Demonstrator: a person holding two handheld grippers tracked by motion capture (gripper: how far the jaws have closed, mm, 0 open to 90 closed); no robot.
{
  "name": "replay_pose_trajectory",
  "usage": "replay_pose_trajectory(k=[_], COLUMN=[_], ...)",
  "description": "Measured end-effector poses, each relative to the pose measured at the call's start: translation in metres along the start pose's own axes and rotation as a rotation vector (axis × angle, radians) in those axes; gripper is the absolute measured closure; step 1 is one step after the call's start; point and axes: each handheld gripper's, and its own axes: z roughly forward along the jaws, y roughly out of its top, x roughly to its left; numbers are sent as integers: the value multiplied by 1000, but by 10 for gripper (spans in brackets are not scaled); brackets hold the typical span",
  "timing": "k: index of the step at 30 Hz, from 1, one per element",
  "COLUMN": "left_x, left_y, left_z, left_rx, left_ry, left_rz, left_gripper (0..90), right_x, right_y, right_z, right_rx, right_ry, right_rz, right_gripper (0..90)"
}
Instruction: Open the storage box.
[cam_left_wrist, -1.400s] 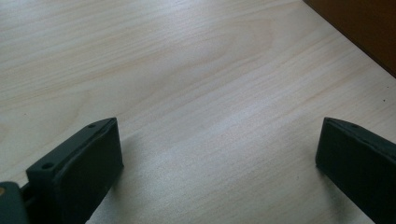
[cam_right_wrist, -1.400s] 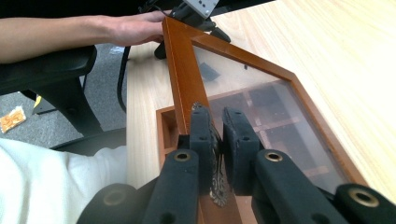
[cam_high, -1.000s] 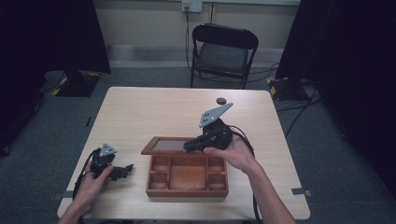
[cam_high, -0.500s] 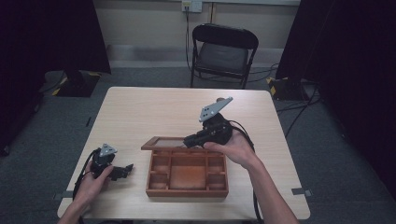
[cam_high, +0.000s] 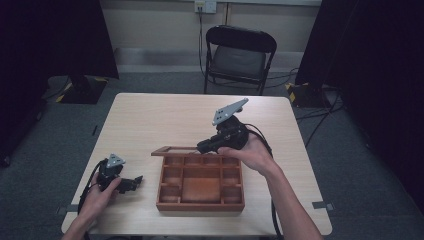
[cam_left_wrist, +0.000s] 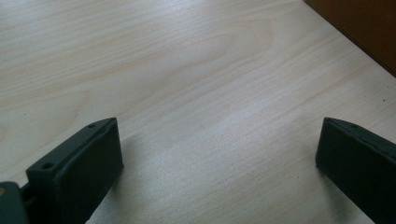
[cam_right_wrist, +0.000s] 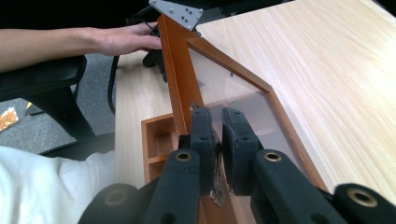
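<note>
Lid has swung fully upright, lying left-right; right tongs pinching it.

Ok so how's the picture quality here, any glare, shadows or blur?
High view: evenly lit table, dark surroundings. Left gripper view: soft sheen on the wood, close jaws slightly soft, faint shadows beside them. Right gripper view: the lid has a hazy clear pane; the right gripper looks sharp.
</note>
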Motion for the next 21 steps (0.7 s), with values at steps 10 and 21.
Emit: replay_pose_trajectory(k=[10, 21], left_x=[0, 0], left_y=[0, 0], left_z=[0, 0], left_rx=[-1, 0], left_ry=[-1, 0], left_rz=[0, 0], left_gripper=[0, 0], right_x=[-6, -11], right_y=[3, 9], right_z=[-2, -4], right_rx=[-9, 0], right_ry=[11, 4], right_rz=[7, 10], right_gripper=[839, 842])
